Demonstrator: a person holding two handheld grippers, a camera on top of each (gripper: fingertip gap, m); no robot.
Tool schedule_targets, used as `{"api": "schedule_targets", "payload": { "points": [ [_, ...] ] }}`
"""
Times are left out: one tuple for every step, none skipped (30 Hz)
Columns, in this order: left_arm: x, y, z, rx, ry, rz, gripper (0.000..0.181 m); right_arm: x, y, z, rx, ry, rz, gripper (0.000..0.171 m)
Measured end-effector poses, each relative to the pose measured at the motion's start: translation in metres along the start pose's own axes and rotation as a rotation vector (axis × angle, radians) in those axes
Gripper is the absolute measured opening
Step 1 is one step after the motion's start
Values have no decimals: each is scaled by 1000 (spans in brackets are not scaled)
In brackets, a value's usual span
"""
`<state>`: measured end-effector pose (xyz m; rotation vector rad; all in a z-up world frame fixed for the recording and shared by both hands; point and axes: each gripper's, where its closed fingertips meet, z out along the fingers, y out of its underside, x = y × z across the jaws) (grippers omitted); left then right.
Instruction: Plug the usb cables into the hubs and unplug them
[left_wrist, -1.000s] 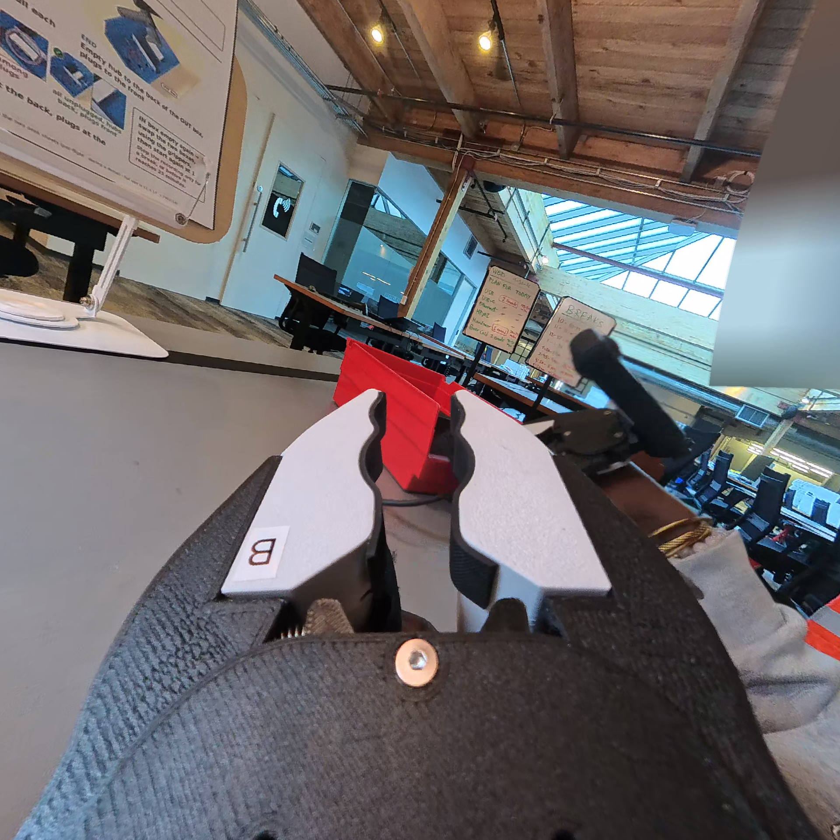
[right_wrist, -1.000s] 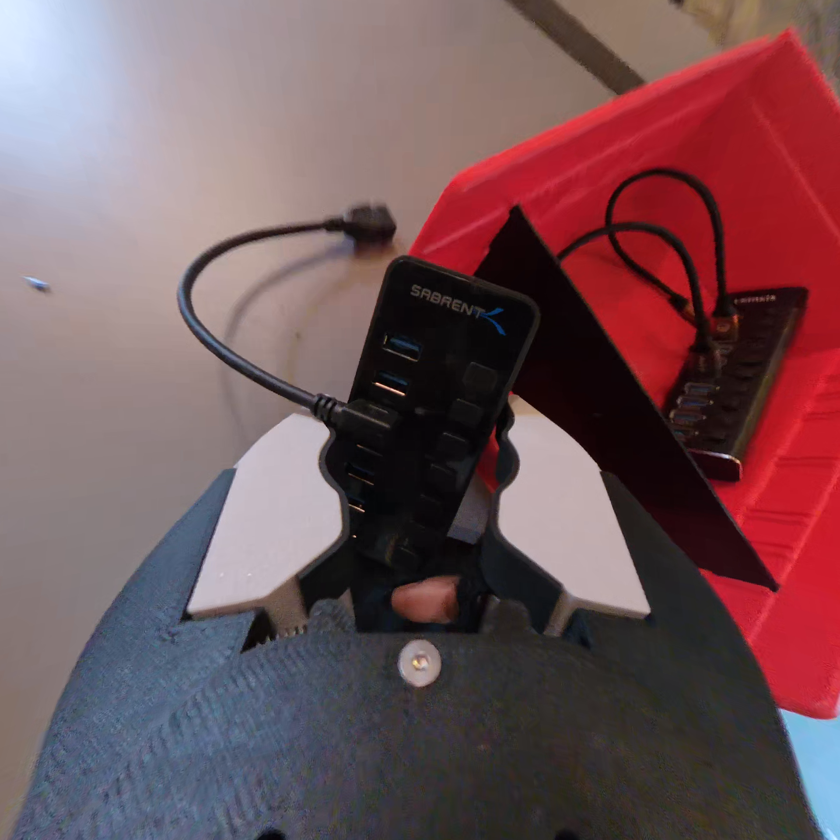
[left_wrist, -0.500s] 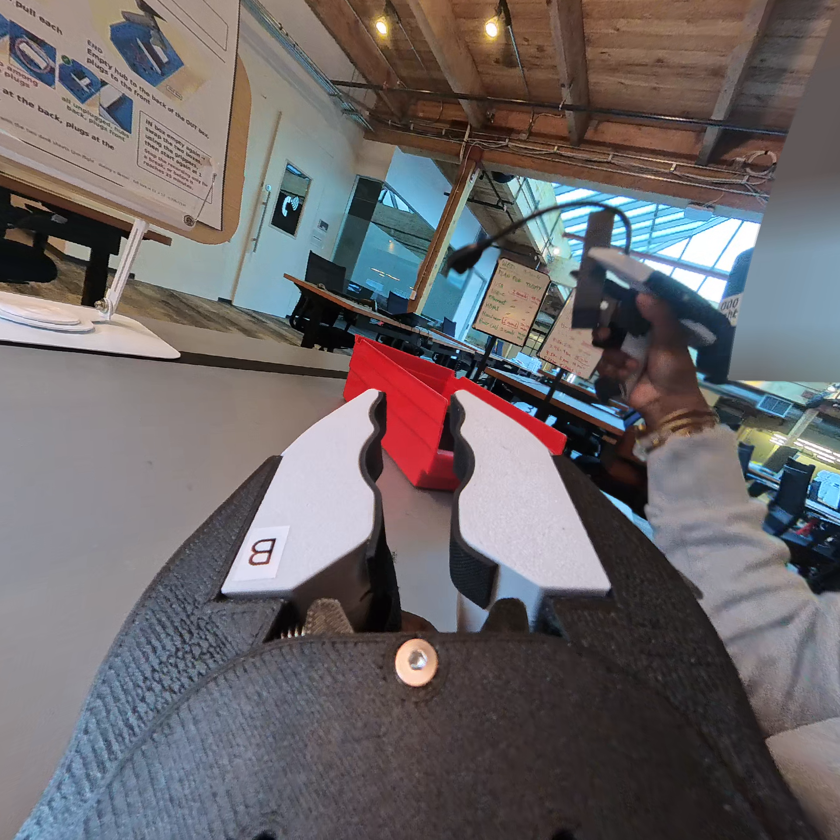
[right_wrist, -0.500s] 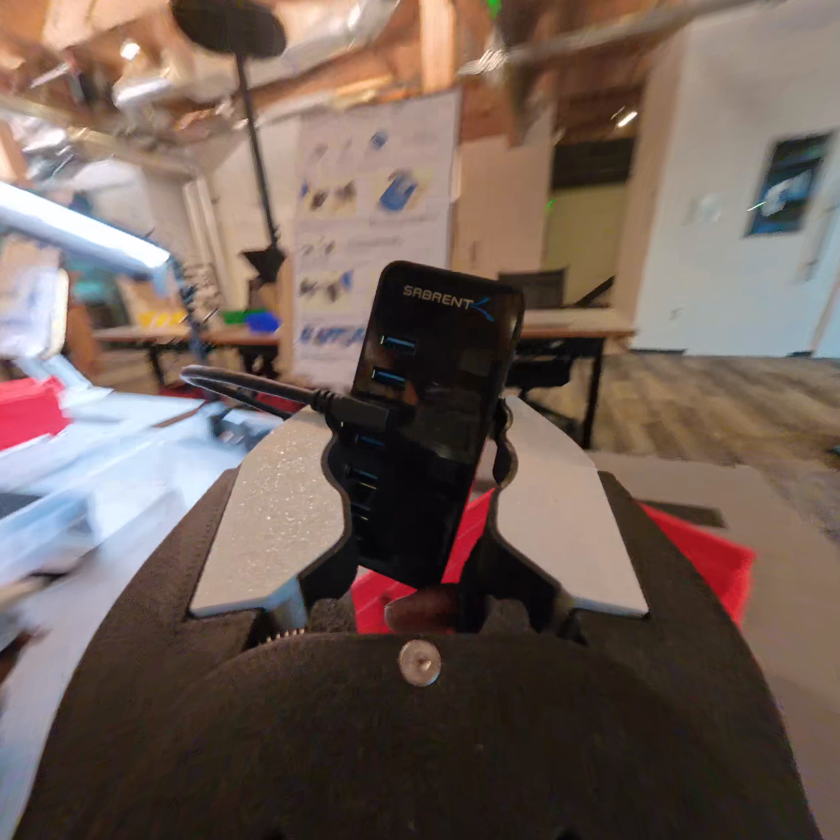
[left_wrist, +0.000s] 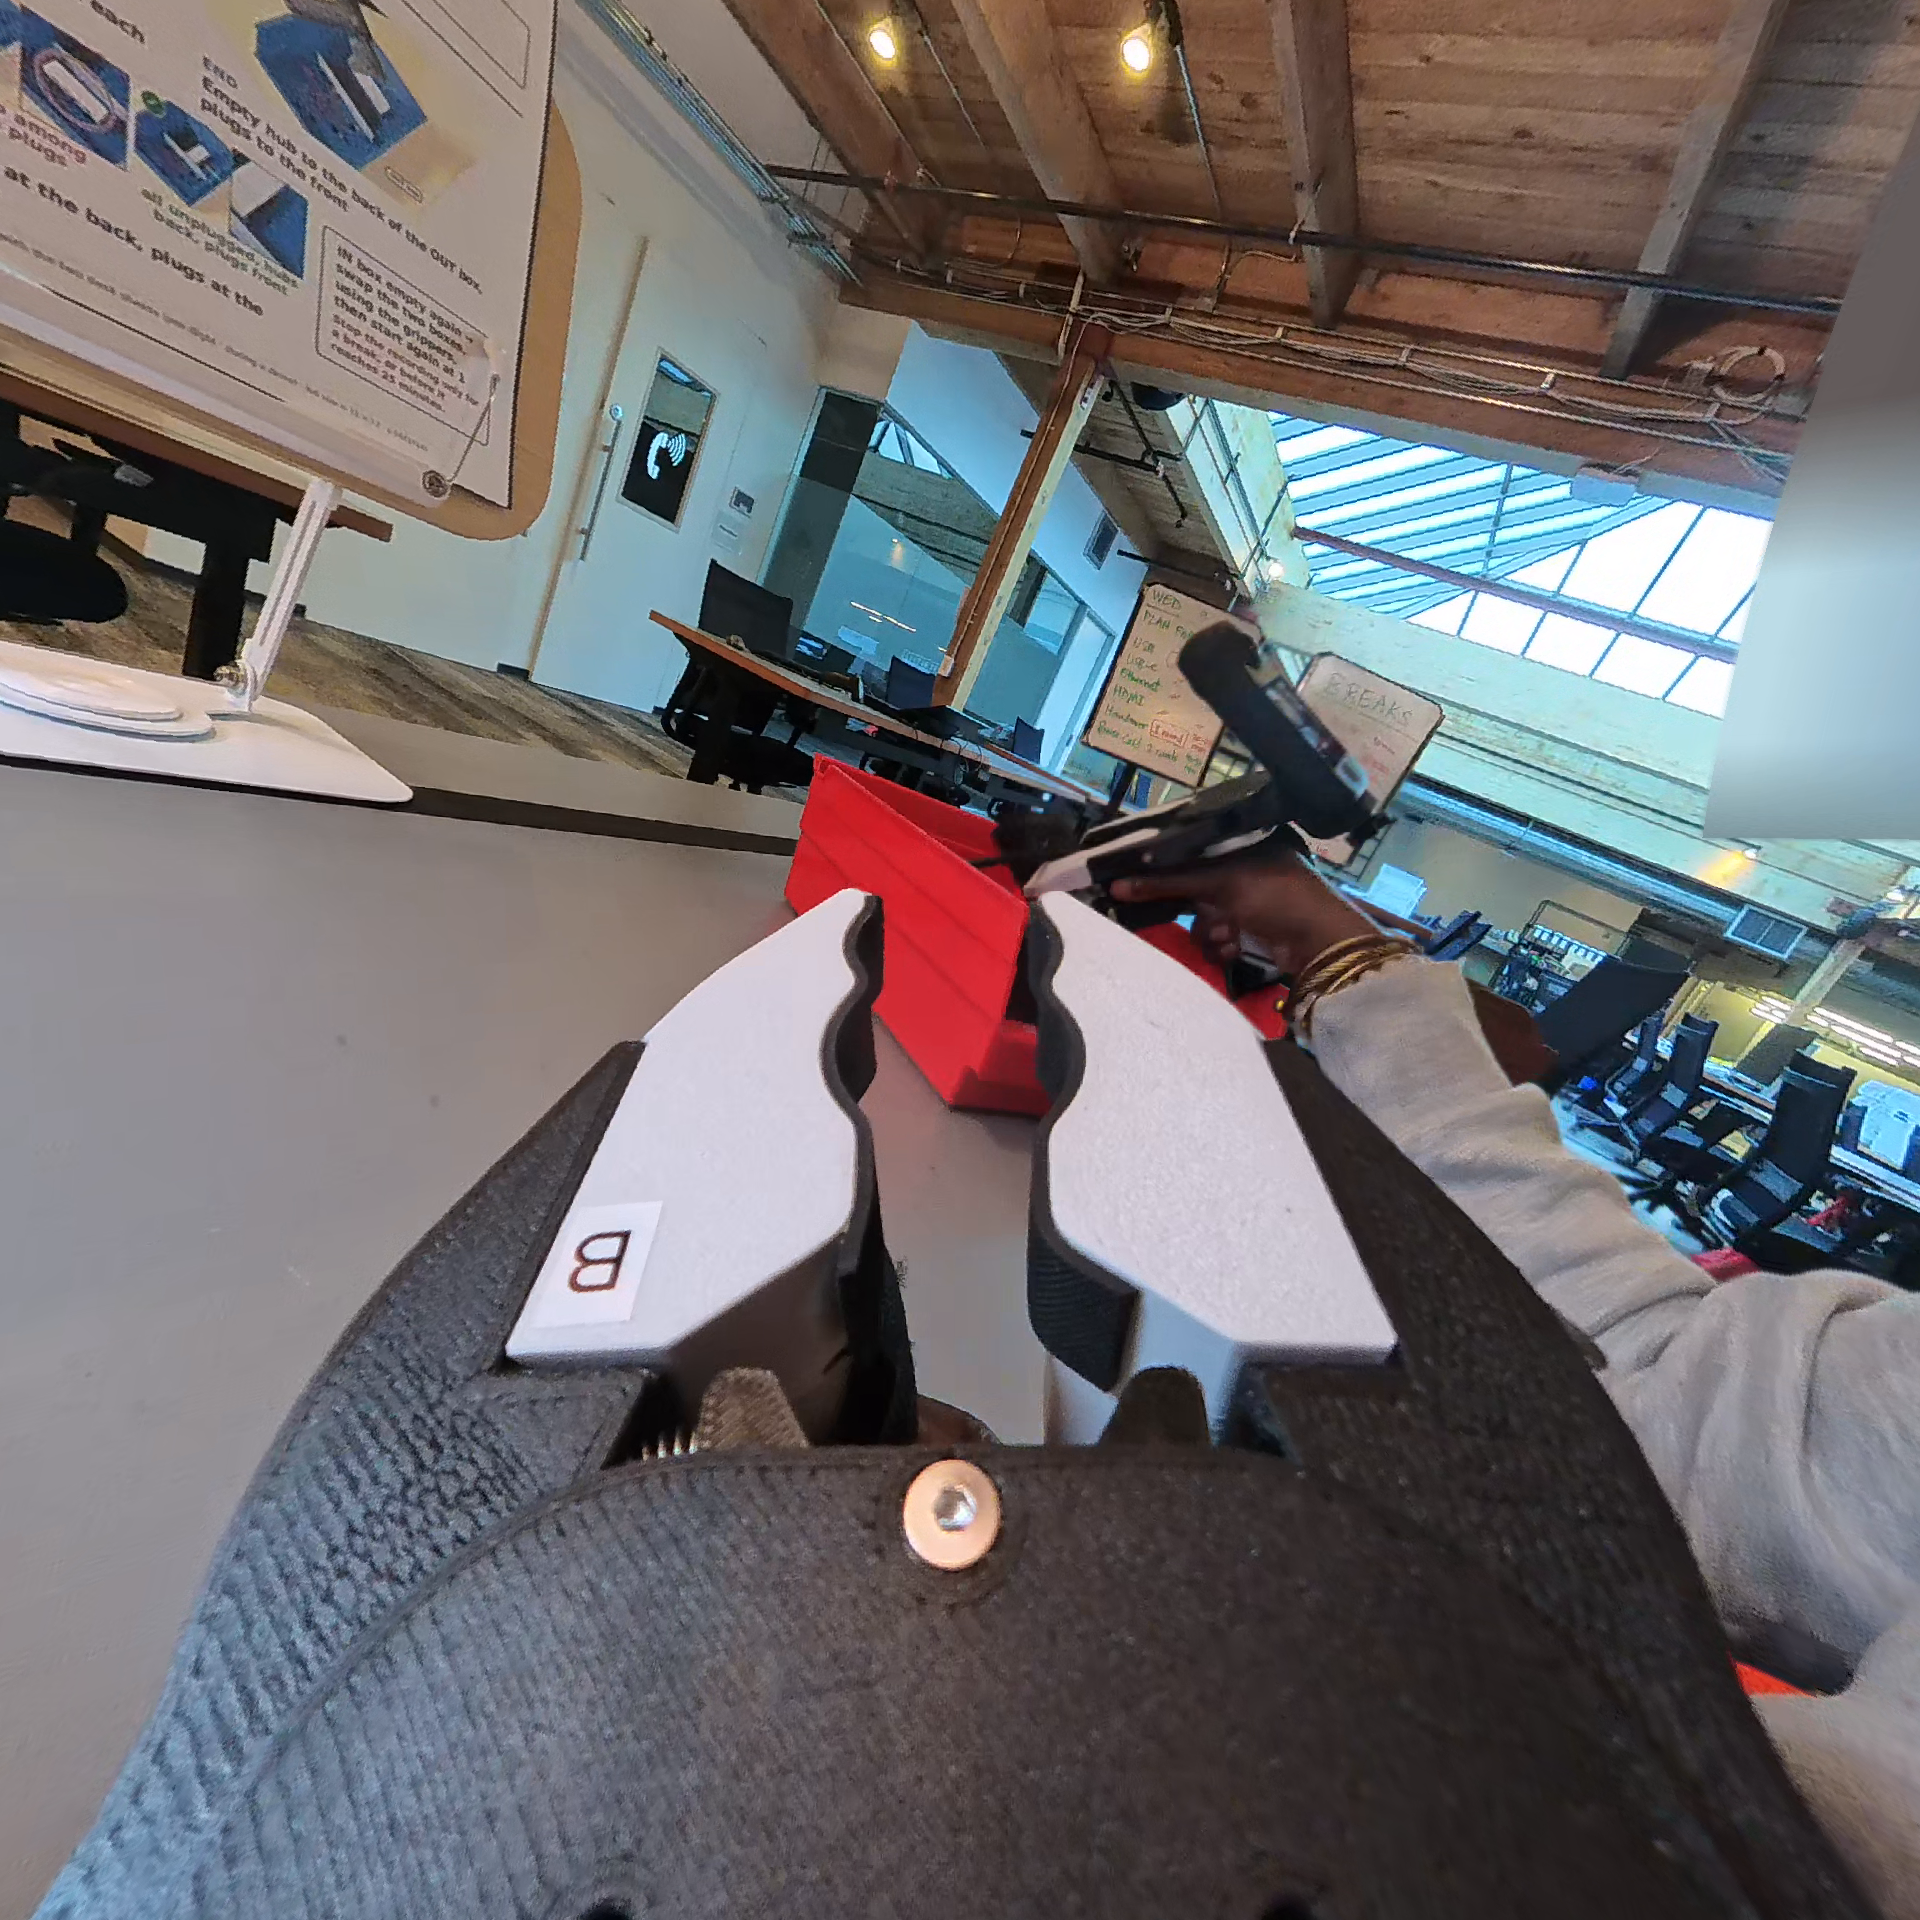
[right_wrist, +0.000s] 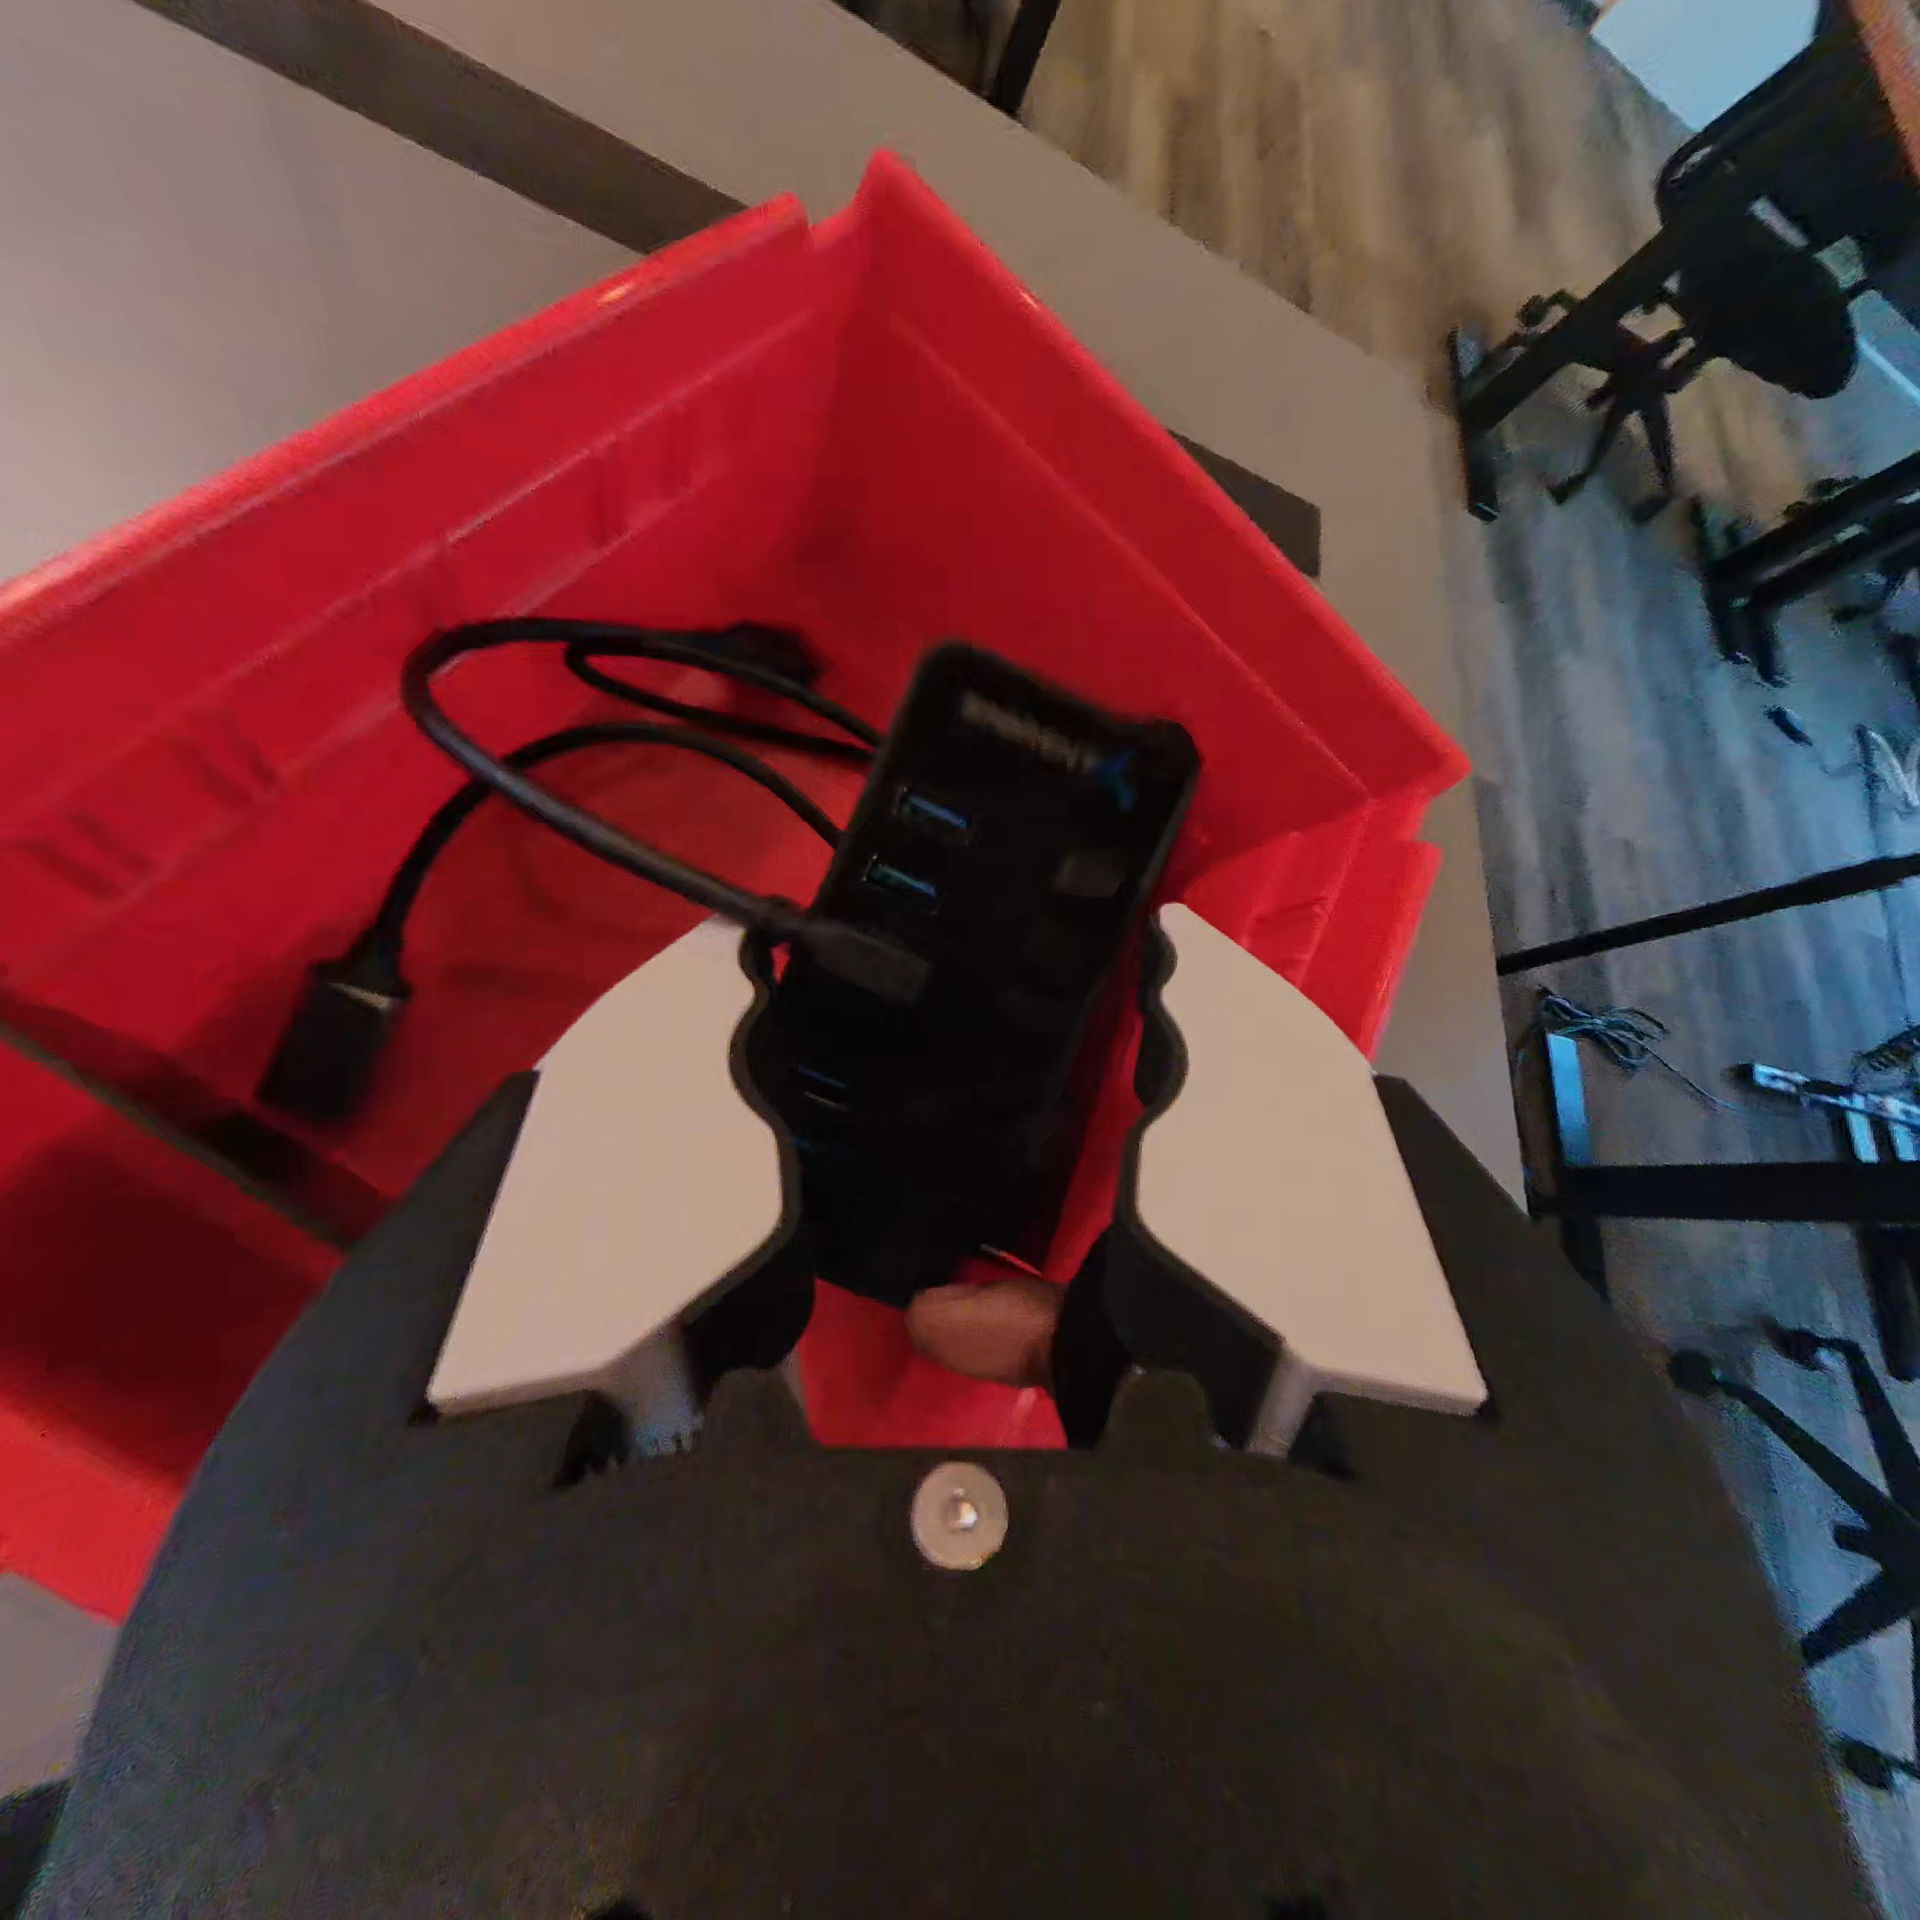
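My right gripper (right_wrist: 951, 925) is shut on a black USB hub (right_wrist: 1039, 790) and holds it tilted over the inside of a red bin (right_wrist: 1039, 436). A black cable (right_wrist: 582, 821) is plugged into the hub's left side. It loops into the bin, and its free plug (right_wrist: 327, 1039) lies on the bin floor. My left gripper (left_wrist: 951, 914) is low over the grey table (left_wrist: 312, 1039), fingers slightly apart and empty, pointing at the red bin (left_wrist: 894, 852). The right gripper (left_wrist: 1049, 873) shows there in a person's hand at the bin.
A black divider (right_wrist: 156, 1081) crosses the bin at lower left. A poster board (left_wrist: 260, 208) on a white stand base (left_wrist: 156, 717) stands at the table's far left. The table edge and floor with chairs (right_wrist: 1662, 623) lie right of the bin. One gripper's finger ends stand about 35 cm off the other's.
My right gripper swung the hub from high in the air down over the red bin, and the cable's free end now lies in the bin. The left gripper has stayed put.
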<state>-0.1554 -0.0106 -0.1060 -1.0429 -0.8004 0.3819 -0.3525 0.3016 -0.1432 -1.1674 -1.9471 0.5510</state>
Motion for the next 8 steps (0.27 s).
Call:
{"api": "schedule_targets", "payload": {
  "points": [
    [0, 1, 0, -3, -1, 0, 26, -1, -3, 0, 23, 15, 9, 77],
    [0, 1, 0, -6, -1, -1, 26, -2, -12, -6, 82, 12, 41, 82],
    [0, 1, 1, -6, 0, -5, 26, -2, -25, -16, 171, 3, 94, 87],
    [0, 1, 1, -5, 4, -8, 26, -3, -42, -30, 292, -34, 155, 90],
    [1, 1, 1, -5, 5, -9, 27, -11, -62, -49, 446, -128, 221, 93],
    [1, 1, 0, -3, 5, -8, 26, -27, -85, -76, 632, -292, 293, 93],
    [1, 1, 0, -2, 5, -7, 27, -48, -105, -115, 845, -533, 354, 88],
    [1, 1, 0, -3, 5, -5, 27, -67, -117, -164, 1068, -837, 406, 78]
  ]
}}
